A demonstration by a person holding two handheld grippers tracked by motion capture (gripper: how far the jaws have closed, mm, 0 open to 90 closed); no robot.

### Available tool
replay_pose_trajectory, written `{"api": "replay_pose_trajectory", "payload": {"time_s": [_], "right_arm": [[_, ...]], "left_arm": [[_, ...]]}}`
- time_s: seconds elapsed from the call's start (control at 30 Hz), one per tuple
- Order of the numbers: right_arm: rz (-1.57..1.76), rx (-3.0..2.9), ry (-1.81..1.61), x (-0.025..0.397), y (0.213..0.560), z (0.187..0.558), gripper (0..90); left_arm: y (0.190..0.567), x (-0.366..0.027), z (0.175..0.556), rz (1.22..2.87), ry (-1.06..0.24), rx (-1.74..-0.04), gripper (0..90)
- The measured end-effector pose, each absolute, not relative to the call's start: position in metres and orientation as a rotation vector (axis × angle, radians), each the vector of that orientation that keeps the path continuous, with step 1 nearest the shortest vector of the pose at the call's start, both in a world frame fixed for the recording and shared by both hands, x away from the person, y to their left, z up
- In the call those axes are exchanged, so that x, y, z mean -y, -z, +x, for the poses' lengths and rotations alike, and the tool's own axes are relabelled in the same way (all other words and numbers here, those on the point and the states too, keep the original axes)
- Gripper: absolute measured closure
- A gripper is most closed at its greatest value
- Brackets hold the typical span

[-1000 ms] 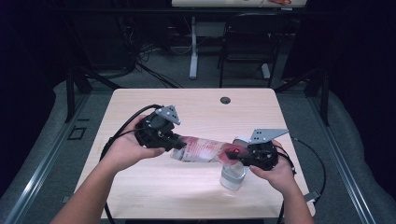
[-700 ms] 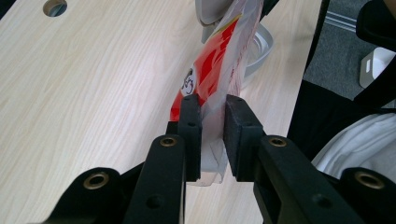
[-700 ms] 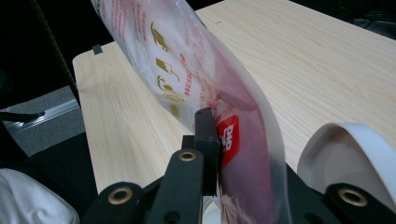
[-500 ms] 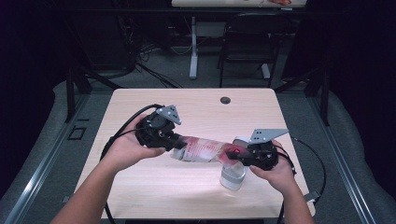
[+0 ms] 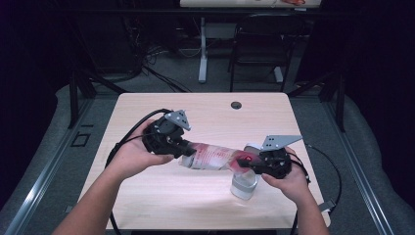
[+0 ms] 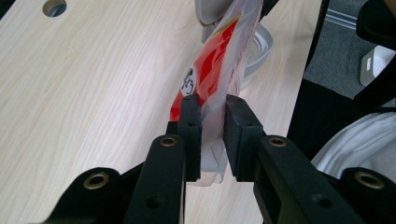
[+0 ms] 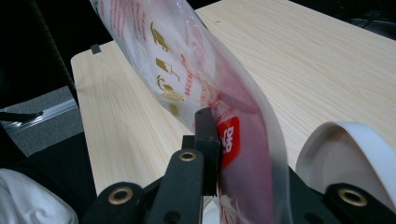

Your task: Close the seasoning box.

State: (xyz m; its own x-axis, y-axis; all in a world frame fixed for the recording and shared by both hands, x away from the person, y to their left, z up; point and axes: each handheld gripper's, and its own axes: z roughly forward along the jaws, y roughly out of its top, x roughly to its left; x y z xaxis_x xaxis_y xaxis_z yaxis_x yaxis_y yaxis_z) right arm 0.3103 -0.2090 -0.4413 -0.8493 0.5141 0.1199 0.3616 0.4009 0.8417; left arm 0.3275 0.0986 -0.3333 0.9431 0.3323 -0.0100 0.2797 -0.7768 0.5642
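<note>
A clear plastic pouch [image 5: 215,157] with red and gold print is stretched level between my two grippers, above the front right of the wooden table [image 5: 205,112]. My left gripper [image 5: 188,152] is shut on its left end; in the left gripper view both jaws pinch the pouch [image 6: 210,74] at the gripper [image 6: 212,105]. My right gripper [image 5: 247,164] is shut on the other end. In the right gripper view the pouch [image 7: 201,70] covers the far jaw of the gripper [image 7: 233,135]. A clear round container [image 5: 243,183] stands under the right end, its pale rim [image 7: 345,149] beside that gripper.
A dark cable hole [image 5: 236,105] sits near the table's far edge. Black cables trail from both grippers over the table's sides. Beyond the table stand a chair [image 5: 259,44] and a white desk leg [image 5: 202,49]. The container [image 6: 257,46] stands close to the right edge.
</note>
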Motion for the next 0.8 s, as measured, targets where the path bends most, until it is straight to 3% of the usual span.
{"api": "replay_pose_trajectory", "payload": {"time_s": [0.8], "right_arm": [[0.788, -2.494, -1.435, 0.2093, 0.4413, 0.3103, 87.0]], "left_arm": [[0.3318, -0.0970, 0.3273, 2.517, -0.124, -0.425, 77.7]]}}
